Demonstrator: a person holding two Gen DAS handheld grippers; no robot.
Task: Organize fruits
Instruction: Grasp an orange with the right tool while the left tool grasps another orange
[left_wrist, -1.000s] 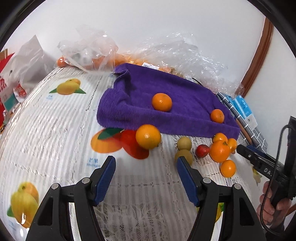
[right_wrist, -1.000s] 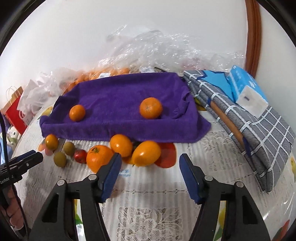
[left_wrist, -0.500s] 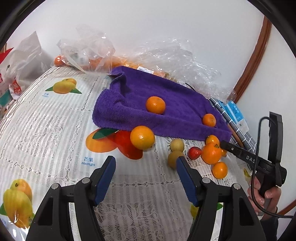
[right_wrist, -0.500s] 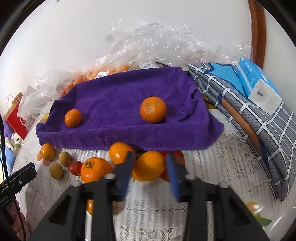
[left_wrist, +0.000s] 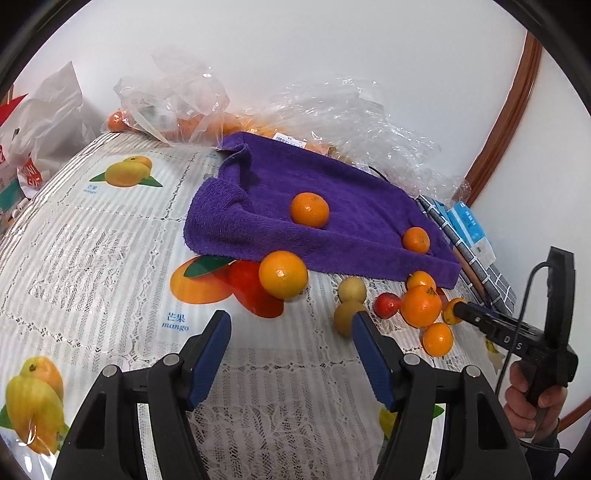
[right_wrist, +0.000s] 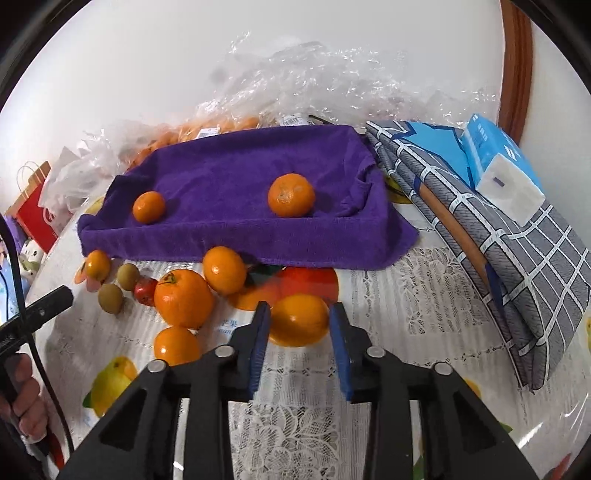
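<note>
A purple towel lies at the back of the table with two oranges on it, a large one and a small one. My right gripper is shut on a yellow-orange fruit just in front of the towel. Beside it lie several loose oranges, two kiwis and a small red fruit. My left gripper is open and empty above the tablecloth, short of a loose orange. The right gripper also shows in the left wrist view.
Clear plastic bags holding oranges lie behind the towel by the wall. A folded grey checked cloth with a blue tissue pack lies at the right. A red paper bag stands at the far left.
My right gripper moved forward and closed on the yellow-orange fruit. My left gripper stayed open and drew back and up a little, with more table in view.
</note>
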